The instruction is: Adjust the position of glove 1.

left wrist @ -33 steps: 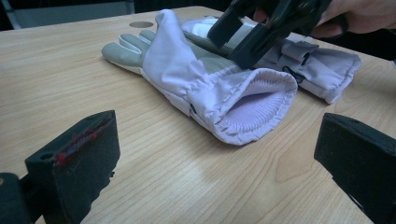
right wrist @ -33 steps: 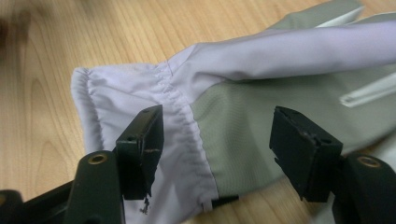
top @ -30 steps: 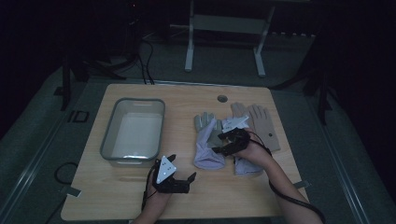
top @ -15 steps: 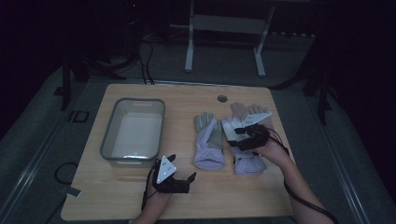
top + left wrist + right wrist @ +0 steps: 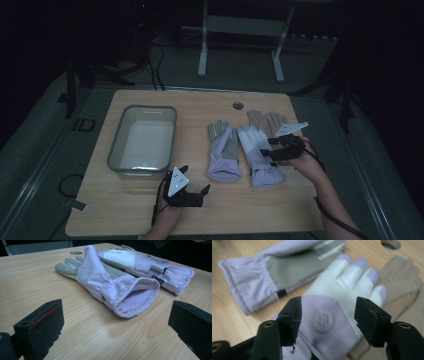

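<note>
Perhaps "ID" on the floor (image 5: 84,124)

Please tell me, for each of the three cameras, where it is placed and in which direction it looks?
High view: above the person's side, looking forward and down at the table, both forearms entering below.
Left gripper view: low over the wood, facing the left glove cuff; own jaws apart.
Right gripper view: above the right glove, jaws straddling it.
All three share both gloves.

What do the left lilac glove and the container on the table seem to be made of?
Left lilac glove: it looks like smooth woven synthetic fabric with a matte grey palm patch; the open cuff shows a ribbed knit lining. Container: probably translucent plastic with a slightly glossy rim, as the table shows faintly through it.
</note>
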`<state>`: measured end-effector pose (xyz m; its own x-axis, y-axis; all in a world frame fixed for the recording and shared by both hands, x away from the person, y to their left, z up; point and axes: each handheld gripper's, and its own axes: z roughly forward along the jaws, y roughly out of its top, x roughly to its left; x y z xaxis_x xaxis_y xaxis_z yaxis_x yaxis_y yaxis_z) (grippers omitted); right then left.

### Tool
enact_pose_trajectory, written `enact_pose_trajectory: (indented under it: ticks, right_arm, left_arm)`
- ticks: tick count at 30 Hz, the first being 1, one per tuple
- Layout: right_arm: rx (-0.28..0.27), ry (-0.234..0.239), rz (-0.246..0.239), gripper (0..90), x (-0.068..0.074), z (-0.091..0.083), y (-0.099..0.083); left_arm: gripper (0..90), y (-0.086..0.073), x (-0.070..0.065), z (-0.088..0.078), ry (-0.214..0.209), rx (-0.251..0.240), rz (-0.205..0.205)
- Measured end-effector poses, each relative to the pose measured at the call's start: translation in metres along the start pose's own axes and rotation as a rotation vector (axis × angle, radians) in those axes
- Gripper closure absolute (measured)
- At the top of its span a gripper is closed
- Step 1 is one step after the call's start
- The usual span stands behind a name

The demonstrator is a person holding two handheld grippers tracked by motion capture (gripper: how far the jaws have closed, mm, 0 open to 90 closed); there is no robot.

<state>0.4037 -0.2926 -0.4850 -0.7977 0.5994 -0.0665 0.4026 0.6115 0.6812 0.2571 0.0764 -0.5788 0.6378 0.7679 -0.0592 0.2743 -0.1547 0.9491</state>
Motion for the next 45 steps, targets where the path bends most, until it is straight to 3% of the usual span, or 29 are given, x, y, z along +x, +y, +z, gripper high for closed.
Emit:
enact_pose_trajectory:
  ticks: [5,9,15,24,29,33,40,45]
  right_arm:
    - [-0.008,-0.027,0.024,42.9,-0.009,0.001,-0.011]
    - [0.02,-0.034,0.034,43.9,-0.013,0.01,-0.019]
    - [0.026,0.006,0.041,45.8,-0.011,0.025,-0.024]
    - [0.007,0.078,0.02,45.6,-0.002,0.034,-0.017]
    - [0.058,0.057,-0.001,48.0,-0.002,0.045,-0.019]
    - [0.051,0.067,0.007,62.0,0.0,0.049,-0.024]
    - [0.042,-0.007,0.034,73.3,0.013,0.046,-0.023]
    - [0.025,-0.03,0.069,78.1,0.016,0.035,-0.018]
  left_arm:
    - [0.4,0.0,0.0,0.0,0.0,0.0,-0.001]
    - [0.4,0.0,0.0,0.0,0.0,0.0,-0.001]
    - [0.4,0.0,0.0,0.0,0.0,0.001,-0.004]
    - [0.4,0.0,0.0,0.0,0.0,0.001,-0.003]
    - [0.4,0.0,0.0,0.0,0.0,0.001,0.0]
    - [0.4,0.0,0.0,0.0,0.0,0.002,0.001]
    - [0.4,0.0,0.0,0.0,0.0,0.001,-0.001]
    - [0.4,0.0,0.0,0.0,0.0,0.001,-0.002]
